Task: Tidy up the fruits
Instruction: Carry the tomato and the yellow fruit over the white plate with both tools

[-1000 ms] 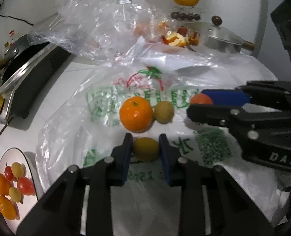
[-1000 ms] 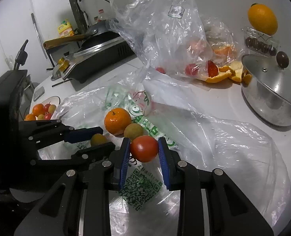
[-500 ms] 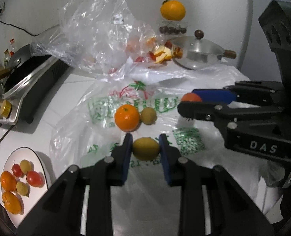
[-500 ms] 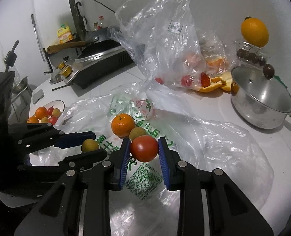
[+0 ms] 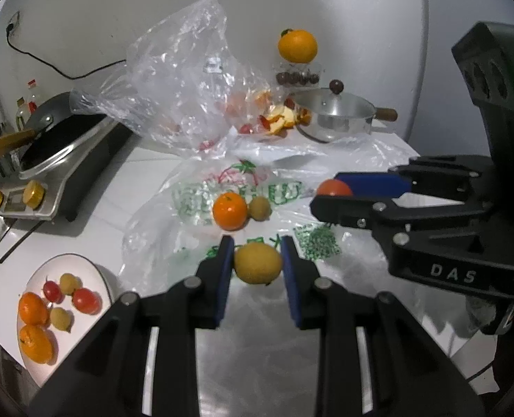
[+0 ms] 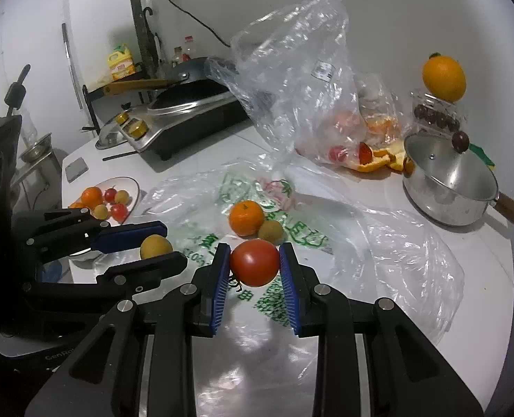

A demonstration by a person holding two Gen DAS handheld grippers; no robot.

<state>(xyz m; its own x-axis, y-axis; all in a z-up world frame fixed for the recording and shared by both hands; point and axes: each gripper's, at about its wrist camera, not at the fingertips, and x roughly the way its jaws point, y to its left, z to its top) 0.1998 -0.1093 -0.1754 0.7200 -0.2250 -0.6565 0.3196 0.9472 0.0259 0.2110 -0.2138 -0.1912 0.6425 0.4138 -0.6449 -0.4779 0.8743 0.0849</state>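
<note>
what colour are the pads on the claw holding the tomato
Blue pads, ribbed, on the right claw gripping the red tomato; clearest in the right wrist view.

Matt black plastic is seen on the left tongs [image 5: 257, 264], with blue ribbed pads [image 6: 220, 288] on the right tongs [image 6: 254, 264]. A smooth, glossy skin is shown by the tomato [image 6: 254, 262]; the yellow fruit [image 5: 258, 264] looks dull. Crinkled clear plastic bags [image 6: 389, 243] cover the glossy white bench [image 6: 482, 260]. The saucepan [image 6: 448, 182] is polished metal with a wooden handle [image 6: 508, 208].
</note>
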